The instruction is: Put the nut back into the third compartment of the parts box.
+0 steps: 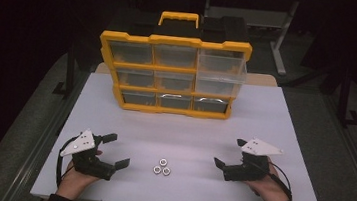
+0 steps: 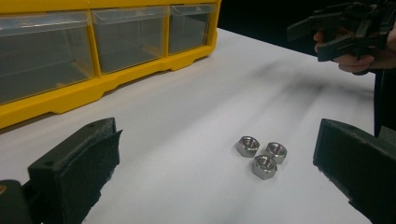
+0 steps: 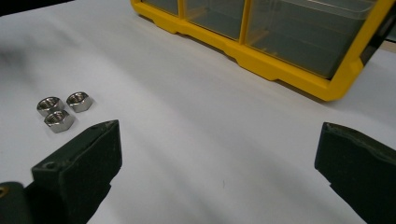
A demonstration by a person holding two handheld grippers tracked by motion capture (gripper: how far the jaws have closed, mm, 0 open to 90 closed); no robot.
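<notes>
- High view: a dark room surrounds a white bench [image 1: 265, 119]. A yellow drawer cabinet [image 1: 171, 74] stands upright at its far side, and its top right drawer [image 1: 221, 67] sticks out further than the others. Three metal nuts [image 1: 162, 166] lie in a tight cluster near the front edge, midway between the hands. The left claw [image 1: 113, 150] and the right claw [image 1: 227, 153] both rest low at the bench, each spread wide and holding nothing.
- Left gripper view: the nuts [image 2: 261, 154] sit touching one another on the bare bench, ahead of the jaws and nearer the right-hand one. The jaws gape with nothing between them. The right claw [image 2: 317, 37] shows further off, also agape.
- Right gripper view: the nuts [image 3: 63, 109] lie off to the left, beyond the left-hand jaw; the cabinet [image 3: 280, 65] fills the top.
- Judgement: the work looks barely begun. No nut is picked up, and all three remain to be carried, probably to the protruding drawer.
</notes>
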